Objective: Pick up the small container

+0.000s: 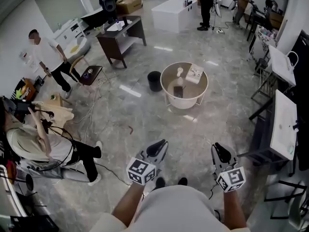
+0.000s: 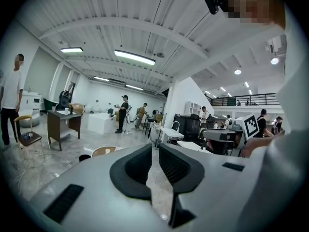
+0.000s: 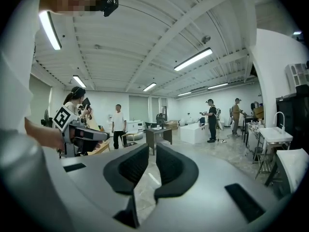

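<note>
A small white container (image 1: 180,72) stands on the round white table (image 1: 166,77) several steps ahead in the head view, beside a white box (image 1: 195,73) and a flat dark object (image 1: 178,91). My left gripper (image 1: 160,147) and right gripper (image 1: 220,152) are held low, close to my body, far from the table. In the left gripper view the left gripper (image 2: 154,151) has its dark pads almost together with nothing between them; the table top (image 2: 104,151) shows small beyond. In the right gripper view the right gripper (image 3: 152,149) looks the same, a thin slit and nothing held.
A black bin (image 1: 154,80) stands left of the round table. A dark desk (image 1: 120,36) and a chair (image 1: 90,74) are at the back left, with cables on the floor. A seated person (image 1: 38,146) is at my left. White benches (image 1: 285,122) line the right.
</note>
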Tool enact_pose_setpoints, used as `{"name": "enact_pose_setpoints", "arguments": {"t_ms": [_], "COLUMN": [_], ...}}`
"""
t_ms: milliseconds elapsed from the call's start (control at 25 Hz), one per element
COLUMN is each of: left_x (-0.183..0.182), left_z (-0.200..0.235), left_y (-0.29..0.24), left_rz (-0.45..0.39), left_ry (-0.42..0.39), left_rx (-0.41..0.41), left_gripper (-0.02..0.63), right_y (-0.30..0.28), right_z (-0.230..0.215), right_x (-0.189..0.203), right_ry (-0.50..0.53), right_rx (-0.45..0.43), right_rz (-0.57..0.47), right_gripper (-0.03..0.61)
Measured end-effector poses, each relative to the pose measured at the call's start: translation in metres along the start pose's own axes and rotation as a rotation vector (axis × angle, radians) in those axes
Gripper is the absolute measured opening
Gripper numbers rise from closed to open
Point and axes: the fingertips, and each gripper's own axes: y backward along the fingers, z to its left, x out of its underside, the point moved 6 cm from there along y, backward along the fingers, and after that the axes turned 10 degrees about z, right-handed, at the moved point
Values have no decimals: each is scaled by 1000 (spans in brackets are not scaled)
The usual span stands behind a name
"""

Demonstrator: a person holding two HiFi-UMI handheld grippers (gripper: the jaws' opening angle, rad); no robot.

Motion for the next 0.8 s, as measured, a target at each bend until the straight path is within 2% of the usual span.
{"name": "enact_pose_setpoints", "arguments": {"t_ms": [160, 560, 680, 800], "left_x": [3, 15, 18, 20], "left_z": [-7, -29, -35, -41], "left_y": [-1, -6, -7, -10], "left_rz": [-6, -13, -9, -9], "left_ry": [6, 15, 14, 16], "left_rx": [1, -14, -31, -47], "left_gripper": [102, 298, 350, 373], "right_y": [6, 22, 27, 30], "right_z": [-4, -17, -23, -30], "right_x": [6, 20, 23, 26], "right_ry": [-7, -16, -18, -11], "right_rx": [-12, -40, -47, -57], "right_rz": [7, 14, 16, 32], "right_gripper": [157, 358, 390, 393]}}
